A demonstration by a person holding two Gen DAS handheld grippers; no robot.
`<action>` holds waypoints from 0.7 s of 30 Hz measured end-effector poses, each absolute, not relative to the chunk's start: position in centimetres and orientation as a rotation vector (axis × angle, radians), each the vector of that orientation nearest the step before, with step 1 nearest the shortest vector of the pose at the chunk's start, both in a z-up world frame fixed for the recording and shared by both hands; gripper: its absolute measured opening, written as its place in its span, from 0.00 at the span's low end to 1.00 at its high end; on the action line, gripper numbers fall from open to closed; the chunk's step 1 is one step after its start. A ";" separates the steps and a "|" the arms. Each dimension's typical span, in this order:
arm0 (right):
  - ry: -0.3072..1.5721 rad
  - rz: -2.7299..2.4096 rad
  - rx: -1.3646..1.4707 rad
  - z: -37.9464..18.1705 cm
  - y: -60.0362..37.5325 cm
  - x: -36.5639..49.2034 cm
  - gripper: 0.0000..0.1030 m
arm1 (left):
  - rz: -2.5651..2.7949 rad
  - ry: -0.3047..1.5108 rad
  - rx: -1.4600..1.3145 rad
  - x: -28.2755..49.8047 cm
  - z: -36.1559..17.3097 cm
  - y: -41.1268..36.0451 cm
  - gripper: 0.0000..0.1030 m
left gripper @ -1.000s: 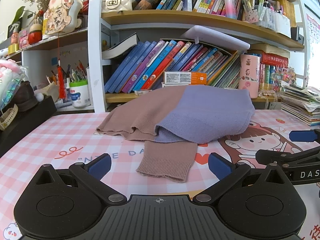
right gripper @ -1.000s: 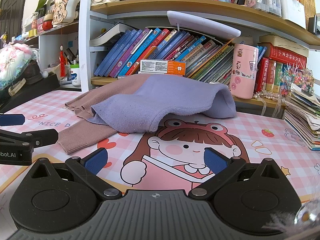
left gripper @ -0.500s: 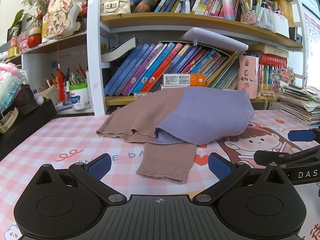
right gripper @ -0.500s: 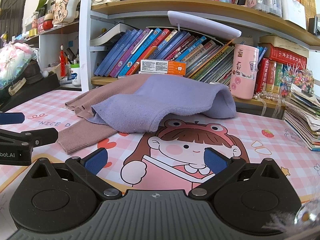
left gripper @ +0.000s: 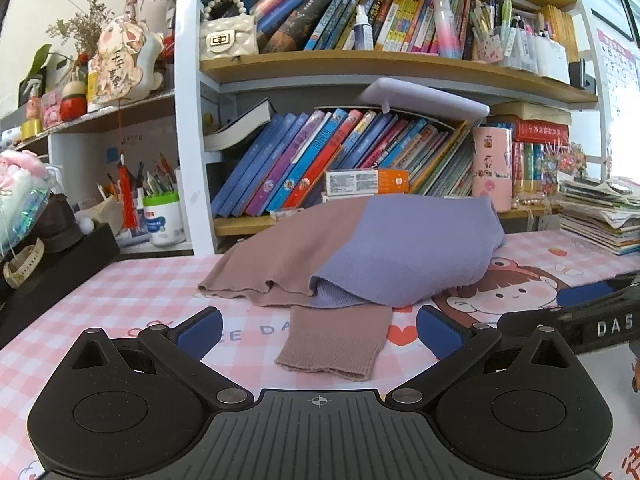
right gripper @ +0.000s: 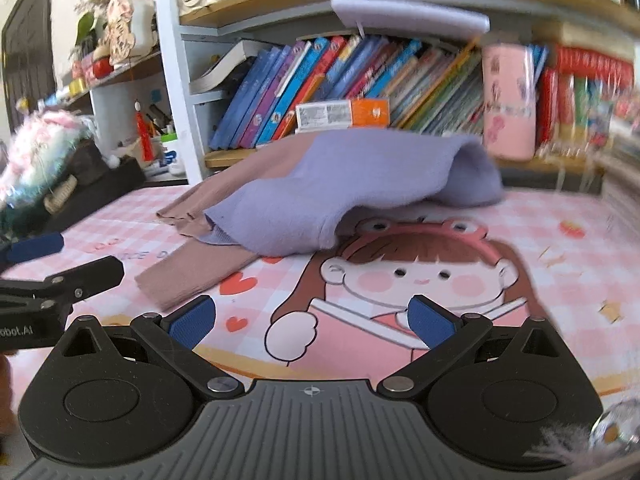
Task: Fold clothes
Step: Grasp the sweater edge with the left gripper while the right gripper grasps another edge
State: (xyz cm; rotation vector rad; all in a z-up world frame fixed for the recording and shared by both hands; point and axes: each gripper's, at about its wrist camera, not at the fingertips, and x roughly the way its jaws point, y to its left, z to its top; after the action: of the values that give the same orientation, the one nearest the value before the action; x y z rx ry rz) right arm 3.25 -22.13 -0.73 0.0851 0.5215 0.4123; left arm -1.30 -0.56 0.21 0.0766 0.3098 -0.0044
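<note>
A crowded wooden bookshelf rises behind the pink checked table; the mauve-and-lavender knit sweater lies heaped, one sleeve trailing; both the left hand-held gripper and the right hand-held gripper are spread, empty.

Bright daylight fills both views, strongest at about 2 o'clock in the left wrist view, where a white, blown-out window area washes out detail above the stack of paper booklets. That view is sharp, with soft shadow under the rumpled mauve-and-lilac knitted sweater and heavy fisheye bending of the wooden bookshelf boards toward the rim. The right wrist view is smeared by motion blur, worst from 1 to 4 o'clock where the red book spines streak, while the pink checked cartoon desk mat stays fairly readable at centre.
</note>
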 end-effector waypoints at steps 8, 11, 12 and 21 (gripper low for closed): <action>0.522 0.429 0.309 1.7 -26.8 7.8 1.00 | -0.005 0.416 0.105 -0.5 -0.2 -1.3 1.00; 0.522 0.376 0.332 2.4 -28.4 10.5 1.00 | 0.008 0.402 0.158 -0.8 -0.2 -2.2 1.00; 0.521 0.381 0.368 2.4 -29.1 11.3 1.00 | 0.010 0.406 0.183 -0.8 -0.3 -2.6 1.00; 0.506 0.390 0.720 -1.2 -36.4 13.3 1.00 | -0.061 0.319 0.405 1.8 0.8 -9.3 1.00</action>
State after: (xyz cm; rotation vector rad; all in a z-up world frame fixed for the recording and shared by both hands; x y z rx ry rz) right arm 13.25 -36.40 -1.18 0.7200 0.5055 0.3897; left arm 1.84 -9.34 0.77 0.4049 0.3187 -0.0614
